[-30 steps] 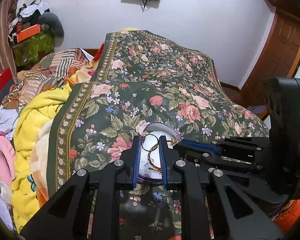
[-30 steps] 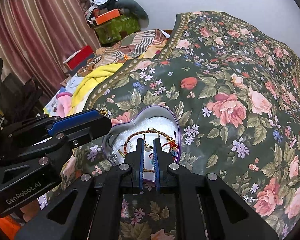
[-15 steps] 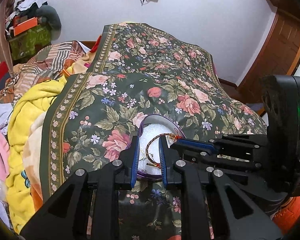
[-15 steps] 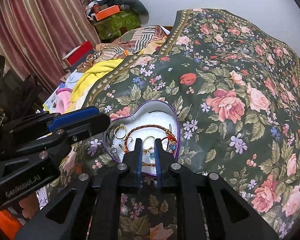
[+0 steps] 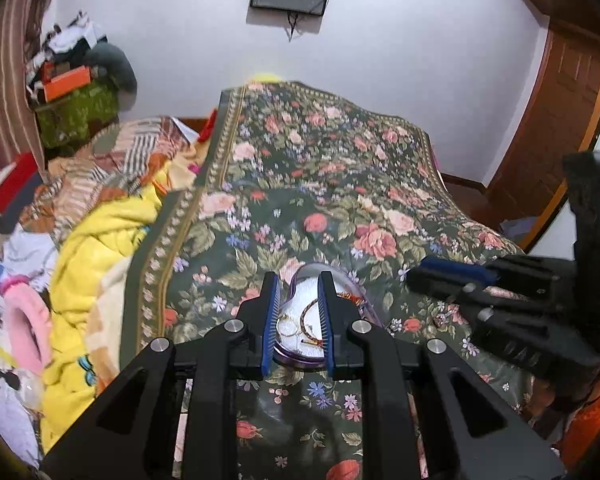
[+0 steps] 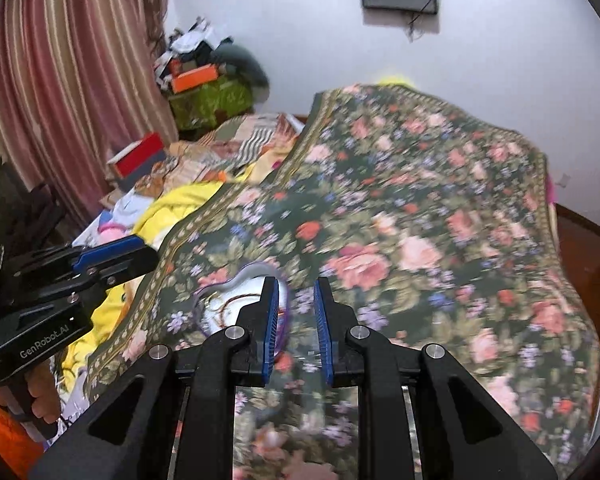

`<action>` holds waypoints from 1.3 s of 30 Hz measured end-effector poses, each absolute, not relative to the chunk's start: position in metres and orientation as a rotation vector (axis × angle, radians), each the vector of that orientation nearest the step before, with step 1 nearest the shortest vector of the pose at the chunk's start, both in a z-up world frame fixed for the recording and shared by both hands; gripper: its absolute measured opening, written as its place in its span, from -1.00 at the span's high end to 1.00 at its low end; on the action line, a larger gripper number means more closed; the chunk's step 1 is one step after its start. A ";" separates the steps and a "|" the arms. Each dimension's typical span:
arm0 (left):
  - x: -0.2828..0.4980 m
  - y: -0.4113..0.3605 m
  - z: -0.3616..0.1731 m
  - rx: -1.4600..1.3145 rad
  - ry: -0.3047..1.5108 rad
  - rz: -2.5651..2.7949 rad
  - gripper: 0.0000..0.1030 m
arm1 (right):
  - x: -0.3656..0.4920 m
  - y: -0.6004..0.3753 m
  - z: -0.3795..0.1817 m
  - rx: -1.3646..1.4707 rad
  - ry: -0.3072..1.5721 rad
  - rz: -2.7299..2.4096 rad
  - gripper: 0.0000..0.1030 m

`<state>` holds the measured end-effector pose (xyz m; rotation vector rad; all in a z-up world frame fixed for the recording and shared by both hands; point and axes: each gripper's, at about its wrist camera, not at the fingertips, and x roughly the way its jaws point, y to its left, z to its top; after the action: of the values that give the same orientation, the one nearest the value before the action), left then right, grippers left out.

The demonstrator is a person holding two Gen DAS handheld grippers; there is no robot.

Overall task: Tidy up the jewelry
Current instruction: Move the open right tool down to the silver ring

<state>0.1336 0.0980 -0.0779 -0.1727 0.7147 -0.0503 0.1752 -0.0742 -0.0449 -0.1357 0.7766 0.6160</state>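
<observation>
- Heart-shaped purple-rimmed tin (image 5: 300, 354), white-lined, rests on the dark floral bedspread (image 5: 340, 184); inside lie a red-and-gold cord bracelet (image 5: 309, 320) and thin gold rings (image 5: 287, 326).
- My left gripper (image 5: 298, 316) hangs above the tin, its blue-padded jaws slightly parted, grasping nothing.
- My right gripper (image 6: 296, 320), jaws just opening, is empty beside the tin.

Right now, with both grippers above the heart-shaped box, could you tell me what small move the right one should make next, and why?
Probably lower the right gripper back toward the box: its fingers hold nothing, and its view is blurred. A ring and bracelet already lie inside; I can't see any loose jewelry elsewhere.
</observation>
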 end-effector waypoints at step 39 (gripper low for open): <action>0.148 -0.025 -0.142 -0.100 0.955 -0.198 -0.07 | 0.180 -0.154 -0.131 -0.178 1.011 0.471 0.08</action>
<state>0.1484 -0.0249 -0.1421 -0.1002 0.9554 -0.1984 0.1796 -0.1543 -0.1311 -0.1778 1.0105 0.4710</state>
